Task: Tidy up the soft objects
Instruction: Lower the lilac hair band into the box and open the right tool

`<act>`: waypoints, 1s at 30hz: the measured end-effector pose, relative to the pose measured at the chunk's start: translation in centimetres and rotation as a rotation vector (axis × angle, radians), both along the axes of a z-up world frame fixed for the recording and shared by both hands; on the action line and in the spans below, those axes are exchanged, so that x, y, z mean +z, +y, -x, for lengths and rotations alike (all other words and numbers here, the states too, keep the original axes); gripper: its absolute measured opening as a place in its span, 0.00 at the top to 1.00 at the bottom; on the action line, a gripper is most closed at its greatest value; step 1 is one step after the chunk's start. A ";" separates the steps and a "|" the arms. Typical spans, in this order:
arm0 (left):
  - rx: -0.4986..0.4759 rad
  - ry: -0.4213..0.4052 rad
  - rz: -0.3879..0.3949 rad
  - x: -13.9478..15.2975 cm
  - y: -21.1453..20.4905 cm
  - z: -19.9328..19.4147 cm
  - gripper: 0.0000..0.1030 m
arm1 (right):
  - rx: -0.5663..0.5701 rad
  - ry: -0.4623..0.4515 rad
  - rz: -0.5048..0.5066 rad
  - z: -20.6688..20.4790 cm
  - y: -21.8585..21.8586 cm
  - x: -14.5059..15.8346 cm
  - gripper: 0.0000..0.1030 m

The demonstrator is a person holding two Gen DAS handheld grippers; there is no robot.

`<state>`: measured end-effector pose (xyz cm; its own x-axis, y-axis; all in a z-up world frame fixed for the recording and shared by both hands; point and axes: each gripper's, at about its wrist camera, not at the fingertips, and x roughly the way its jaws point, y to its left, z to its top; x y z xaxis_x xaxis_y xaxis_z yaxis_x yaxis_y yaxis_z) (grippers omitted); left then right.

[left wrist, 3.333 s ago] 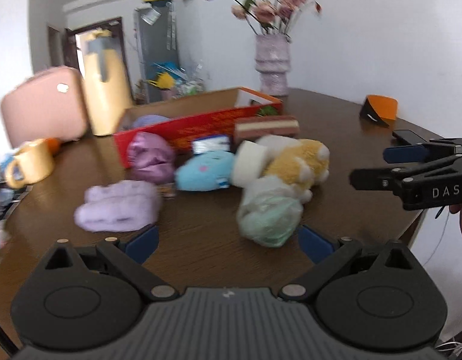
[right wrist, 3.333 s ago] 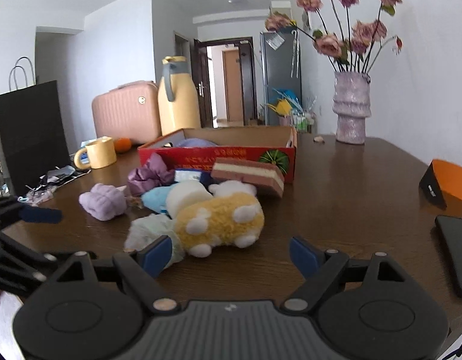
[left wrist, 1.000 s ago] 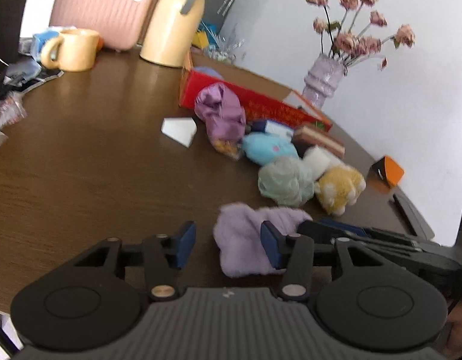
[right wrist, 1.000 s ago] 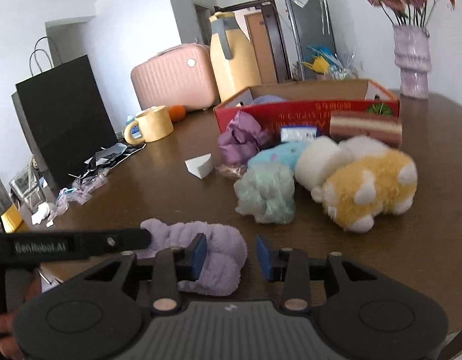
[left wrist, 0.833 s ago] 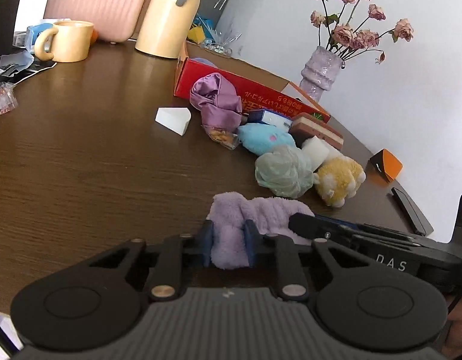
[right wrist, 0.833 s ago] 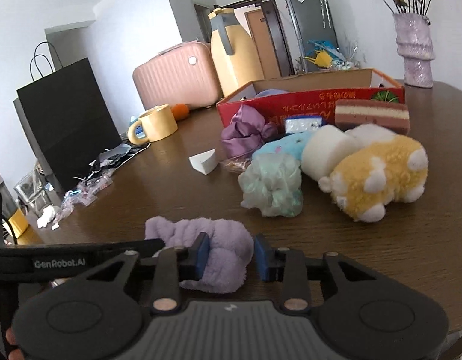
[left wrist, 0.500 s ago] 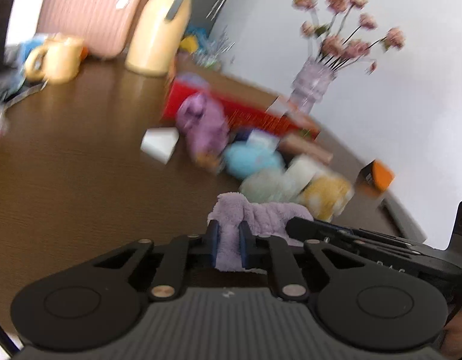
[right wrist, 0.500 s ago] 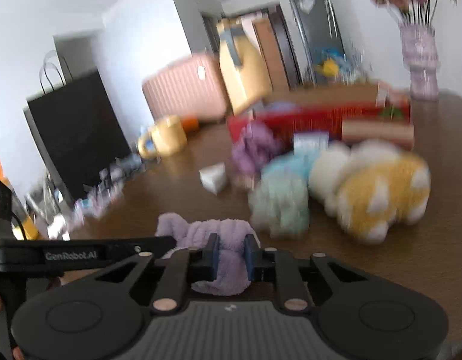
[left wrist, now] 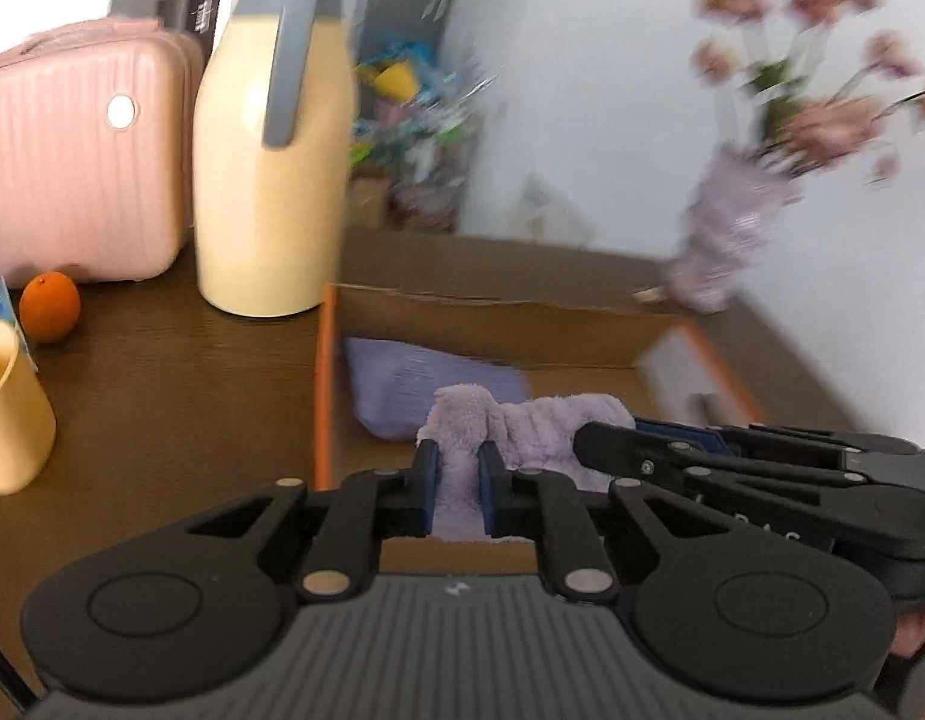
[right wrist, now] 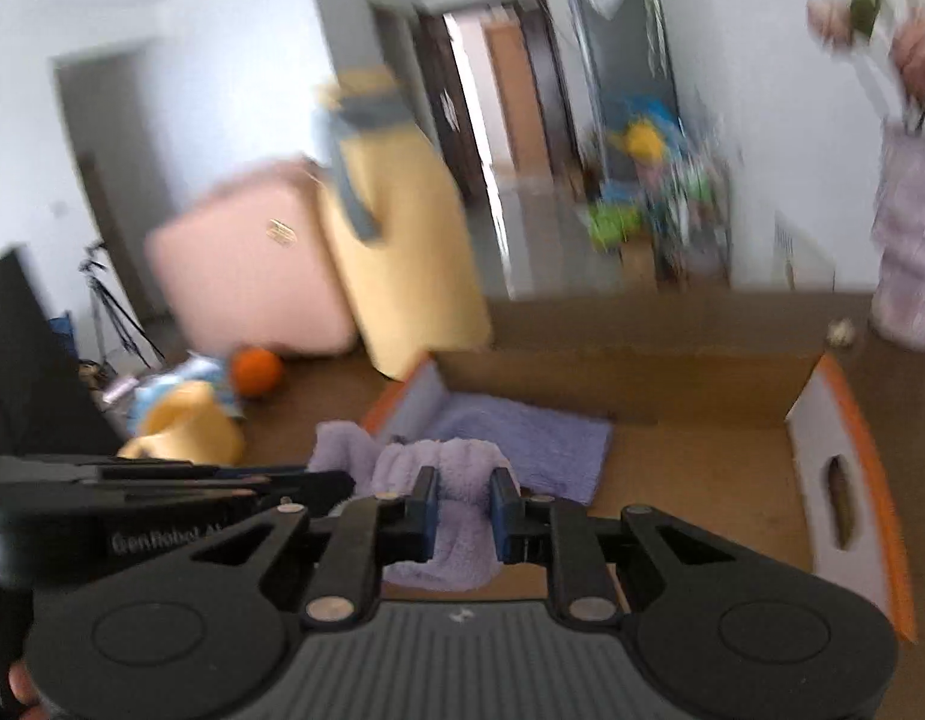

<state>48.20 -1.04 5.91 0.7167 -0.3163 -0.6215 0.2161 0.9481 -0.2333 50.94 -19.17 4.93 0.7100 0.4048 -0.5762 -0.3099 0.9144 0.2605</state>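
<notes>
A fluffy lilac cloth hangs between both grippers, held above the open cardboard box. My left gripper is shut on its left end. My right gripper is shut on its other end; its arm shows in the left wrist view. A flat lilac cloth lies on the box floor at the left, also in the right wrist view. The other soft toys are out of view.
A tall yellow jug and a pink case stand behind the box on the left. An orange and a yellow mug sit on the brown table. A vase with flowers stands at the back right.
Both grippers closed on the fluffy lilac cloth on the table, lifted it, and carried it forward over the open box. The pile of soft toys has left the view.
</notes>
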 end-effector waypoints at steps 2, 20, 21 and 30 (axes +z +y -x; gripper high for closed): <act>0.028 0.034 -0.060 -1.4 -0.5 -3.5 0.85 | -0.010 0.082 0.004 -4.0 0.6 -1.9 0.83; 0.070 0.016 -0.198 -1.5 -0.1 -5.3 0.62 | -0.054 0.026 0.111 -3.4 -1.8 1.4 0.62; 0.071 0.000 -0.197 -0.5 0.3 -4.5 0.59 | -0.061 0.002 0.124 -2.3 -2.6 2.4 0.60; 0.124 -0.143 -0.268 6.7 4.4 6.2 0.49 | -0.176 -0.110 0.152 8.1 -11.3 8.0 0.54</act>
<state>41.98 3.41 12.60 0.8253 -0.0600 -0.5615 0.1080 0.9928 0.0527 42.86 -30.45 12.90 0.8238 0.1842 -0.5362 -0.1618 0.9828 0.0891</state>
